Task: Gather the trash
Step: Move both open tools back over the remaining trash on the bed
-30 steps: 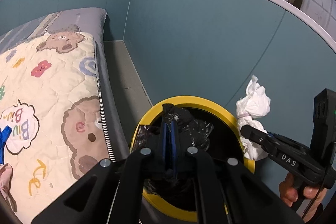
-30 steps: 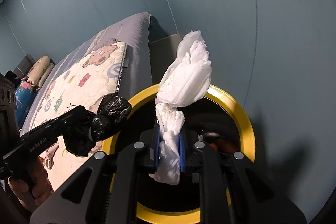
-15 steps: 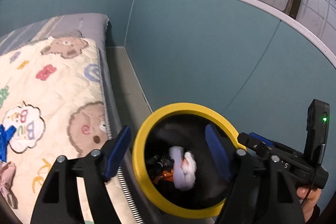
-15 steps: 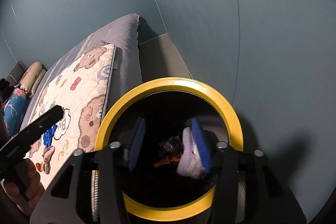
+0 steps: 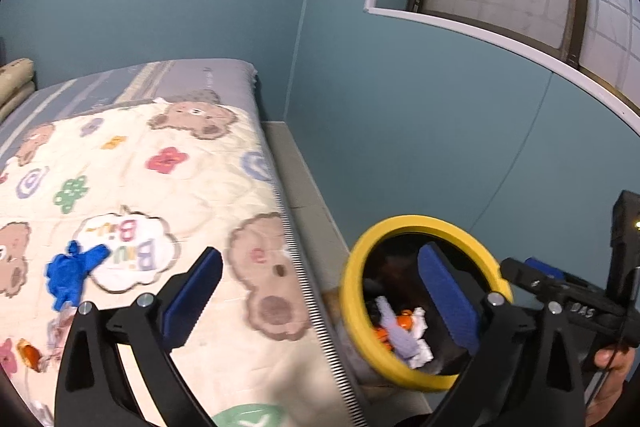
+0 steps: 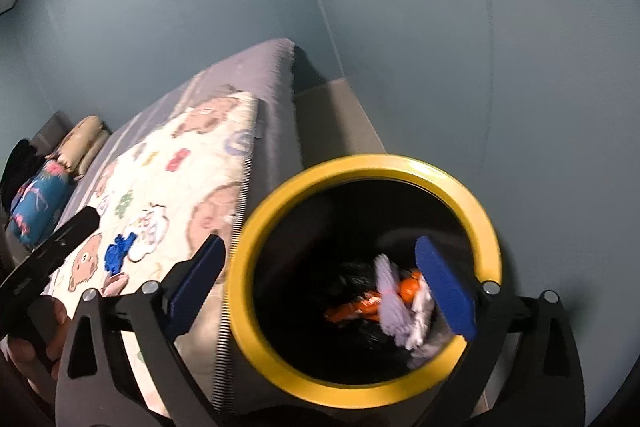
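Observation:
A round bin with a yellow rim (image 5: 404, 223) (image 6: 360, 163) stands beside the bed. Inside lie white tissue (image 5: 404, 337) (image 6: 394, 303), an orange wrapper (image 6: 360, 305) and a black bag (image 6: 352, 277). My left gripper (image 5: 320, 303) is open and empty above the bed's edge, left of the bin; it also shows at the left of the right wrist view (image 6: 60, 239). My right gripper (image 6: 320, 291) is open and empty over the bin's left rim; it also shows in the left wrist view (image 5: 552, 283). A blue crumpled piece (image 5: 70, 273) (image 6: 118, 251) lies on the quilt.
The bed has a cream quilt with bears (image 5: 140, 187) (image 6: 180, 187) and a grey mattress. Small pink and orange bits (image 5: 28, 353) lie near the quilt's left edge. Teal walls (image 5: 400, 107) close in behind the bin. Pillows (image 6: 48, 195) lie at the far end.
Both grippers opened and dropped the black bag and the white tissue into the bin. They have since pulled back and swung left toward the bed.

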`<action>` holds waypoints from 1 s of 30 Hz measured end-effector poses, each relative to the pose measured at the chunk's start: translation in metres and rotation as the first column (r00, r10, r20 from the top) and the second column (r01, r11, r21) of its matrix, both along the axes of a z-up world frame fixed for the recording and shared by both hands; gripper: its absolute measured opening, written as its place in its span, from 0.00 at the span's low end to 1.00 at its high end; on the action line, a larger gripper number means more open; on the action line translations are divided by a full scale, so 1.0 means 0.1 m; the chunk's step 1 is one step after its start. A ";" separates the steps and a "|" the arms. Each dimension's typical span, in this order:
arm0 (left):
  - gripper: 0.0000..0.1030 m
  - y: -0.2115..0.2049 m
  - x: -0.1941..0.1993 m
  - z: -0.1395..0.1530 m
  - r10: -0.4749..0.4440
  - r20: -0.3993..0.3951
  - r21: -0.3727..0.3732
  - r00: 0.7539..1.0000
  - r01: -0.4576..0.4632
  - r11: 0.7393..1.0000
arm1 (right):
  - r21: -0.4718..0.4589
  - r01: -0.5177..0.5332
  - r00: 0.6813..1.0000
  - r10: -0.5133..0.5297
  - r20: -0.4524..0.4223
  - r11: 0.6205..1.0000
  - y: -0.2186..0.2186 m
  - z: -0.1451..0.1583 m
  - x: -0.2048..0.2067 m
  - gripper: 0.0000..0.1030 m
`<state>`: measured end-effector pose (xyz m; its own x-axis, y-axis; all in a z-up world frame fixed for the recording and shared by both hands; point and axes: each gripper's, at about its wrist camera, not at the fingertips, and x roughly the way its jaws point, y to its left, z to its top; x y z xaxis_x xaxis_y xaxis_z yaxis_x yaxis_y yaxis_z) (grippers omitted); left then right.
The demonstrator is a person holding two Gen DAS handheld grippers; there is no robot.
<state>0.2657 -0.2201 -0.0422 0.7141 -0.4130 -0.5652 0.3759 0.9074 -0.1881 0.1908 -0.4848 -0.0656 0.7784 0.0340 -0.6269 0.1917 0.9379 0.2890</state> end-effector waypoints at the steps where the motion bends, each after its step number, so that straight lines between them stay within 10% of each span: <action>1: 0.92 0.09 -0.01 0.01 0.013 0.003 0.004 1.000 -0.013 1.000 | -0.001 -0.009 1.000 0.009 0.006 1.000 0.04 0.02 0.01 0.90; 30: 0.92 2.77 -0.29 -0.40 0.427 -0.031 0.127 0.904 -0.421 0.898 | -0.023 -0.445 0.895 0.444 -0.034 0.895 2.38 0.17 0.40 0.92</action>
<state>0.2368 0.0573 -0.0820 0.7728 -0.0084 -0.6346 -0.0575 0.9949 -0.0832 0.2311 -0.2471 -0.0489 0.6692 0.3538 -0.6535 -0.2400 0.9352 0.2605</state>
